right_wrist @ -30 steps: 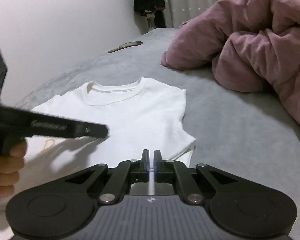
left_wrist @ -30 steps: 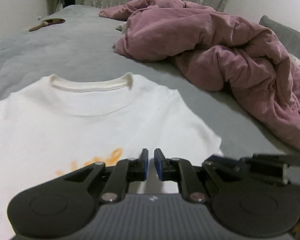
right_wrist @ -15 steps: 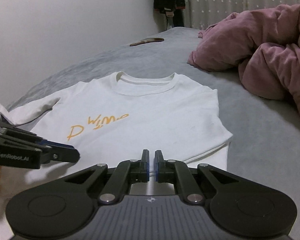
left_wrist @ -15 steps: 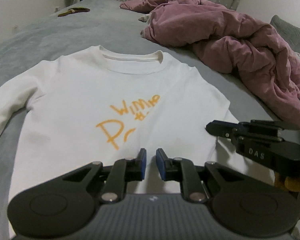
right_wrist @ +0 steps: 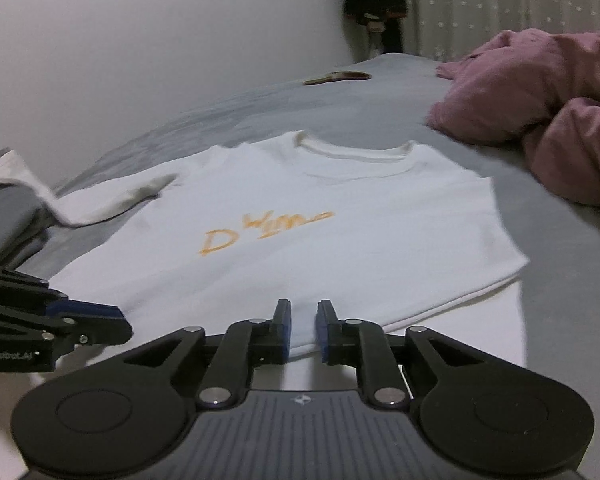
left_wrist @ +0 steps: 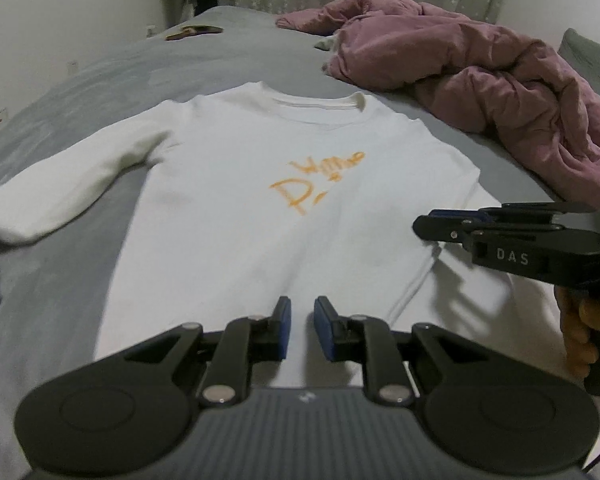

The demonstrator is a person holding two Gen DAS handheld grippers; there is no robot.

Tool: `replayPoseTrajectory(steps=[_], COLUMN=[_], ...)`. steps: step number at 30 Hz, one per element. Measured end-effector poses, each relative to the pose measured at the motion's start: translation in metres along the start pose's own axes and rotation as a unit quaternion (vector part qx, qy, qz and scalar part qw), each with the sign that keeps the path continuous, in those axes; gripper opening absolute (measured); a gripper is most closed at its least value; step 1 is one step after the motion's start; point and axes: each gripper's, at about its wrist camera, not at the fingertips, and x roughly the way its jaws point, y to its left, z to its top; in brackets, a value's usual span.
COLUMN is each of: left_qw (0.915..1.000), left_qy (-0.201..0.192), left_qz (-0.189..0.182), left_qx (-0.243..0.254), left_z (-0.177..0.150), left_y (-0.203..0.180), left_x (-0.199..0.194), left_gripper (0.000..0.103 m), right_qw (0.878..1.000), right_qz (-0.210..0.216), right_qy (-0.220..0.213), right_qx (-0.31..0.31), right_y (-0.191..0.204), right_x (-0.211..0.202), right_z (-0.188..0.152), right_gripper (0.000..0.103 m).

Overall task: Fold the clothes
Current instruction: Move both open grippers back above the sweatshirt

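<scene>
A white long-sleeved shirt (left_wrist: 260,208) with orange lettering lies flat on the grey bed, collar away from me; it also shows in the right wrist view (right_wrist: 340,248). One sleeve (left_wrist: 72,184) stretches out to the left. The other side is folded in over the body. My left gripper (left_wrist: 302,330) hovers over the shirt's lower part, jaws slightly apart and empty. My right gripper (right_wrist: 303,332) hovers over the lower hem, jaws slightly apart and empty. The right gripper also shows in the left wrist view (left_wrist: 432,224), the left one in the right wrist view (right_wrist: 112,324).
A crumpled mauve duvet (left_wrist: 480,80) lies on the bed's right half, also seen in the right wrist view (right_wrist: 540,100). A small brown object (left_wrist: 194,32) lies near the far wall. Folded grey cloth (right_wrist: 8,216) sits at the left. The grey bedsheet (left_wrist: 100,80) surrounds the shirt.
Both grippers have pulled back and risen, so the whole shirt and its left sleeve now show. The right jaws have opened from shut to a small gap.
</scene>
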Motion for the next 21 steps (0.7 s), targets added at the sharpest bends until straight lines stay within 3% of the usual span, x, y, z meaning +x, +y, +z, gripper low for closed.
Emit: replayPoseTrajectory(steps=[3, 10, 21], left_qw=[0.9999, 0.9994, 0.9989], left_qy=[-0.004, -0.015, -0.039], left_qz=[0.008, 0.02, 0.017], left_qx=[0.004, 0.023, -0.021], left_z=[-0.008, -0.027, -0.02], left_y=[0.002, 0.004, 0.035], left_x=[-0.01, -0.029, -0.035], left_gripper=[0.015, 0.016, 0.017], right_qw=[1.0, 0.998, 0.99], right_qz=[0.008, 0.038, 0.087], right_qy=[-0.001, -0.003, -0.003], right_qx=[-0.016, -0.046, -0.107], right_y=[0.018, 0.06, 0.118], right_x=[0.0, -0.007, -0.017], right_z=[-0.006, -0.017, -0.035], right_gripper=[0.031, 0.032, 0.032])
